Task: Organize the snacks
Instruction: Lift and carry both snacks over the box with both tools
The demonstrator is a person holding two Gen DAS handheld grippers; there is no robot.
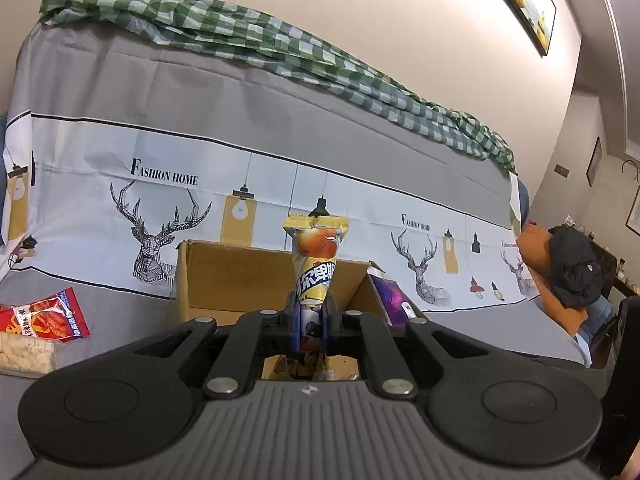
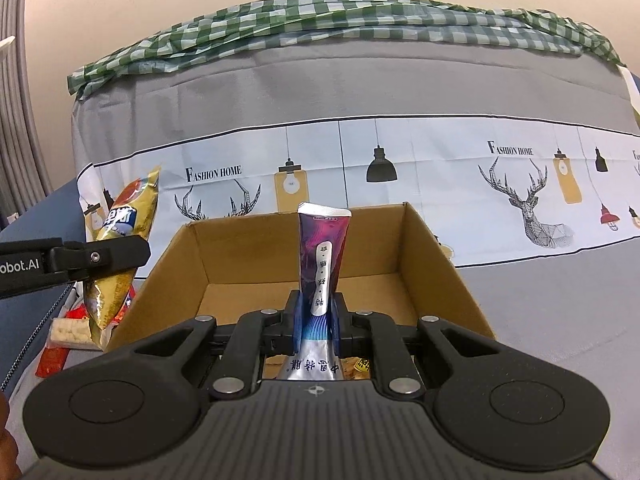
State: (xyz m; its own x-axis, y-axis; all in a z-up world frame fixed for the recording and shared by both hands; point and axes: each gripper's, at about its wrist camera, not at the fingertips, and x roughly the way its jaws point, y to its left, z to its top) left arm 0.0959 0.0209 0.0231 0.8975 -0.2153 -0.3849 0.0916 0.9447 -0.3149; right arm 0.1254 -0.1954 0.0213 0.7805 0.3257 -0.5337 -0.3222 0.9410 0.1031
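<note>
Snacks are split between both grippers and the cardboard box point(image 2: 280, 256), which sits open on the grey sofa seat point(image 2: 560, 312), in the middle of the right wrist view. The left gripper point(image 1: 310, 322) is clamped tight on a yellow snack bag point(image 1: 316, 264), pinched near its lower part so the bag stands up in the centre of the left wrist view, in front of the box. The right gripper point(image 2: 316, 320) is closed on a purple snack pouch point(image 2: 323, 252), held upright over the box's near wall. At least one packet seems to lie already in the box, just below that pouch. Low at the left of the left wrist view, a red packet point(image 1: 48, 316) and a clear pack of pale pieces point(image 1: 24, 354) lie loose on the seat.

Risks from here, as I judge them: both bags are narrow, slippery film gripped at one end, so a tilt or jolt could let one slide out or swing. The two grippers head for the same small opening and could knock together. A low release could catch the box wall and shove the light box across the soft cushion. A release from outside the rim would drop the bag onto the seat.
</note>
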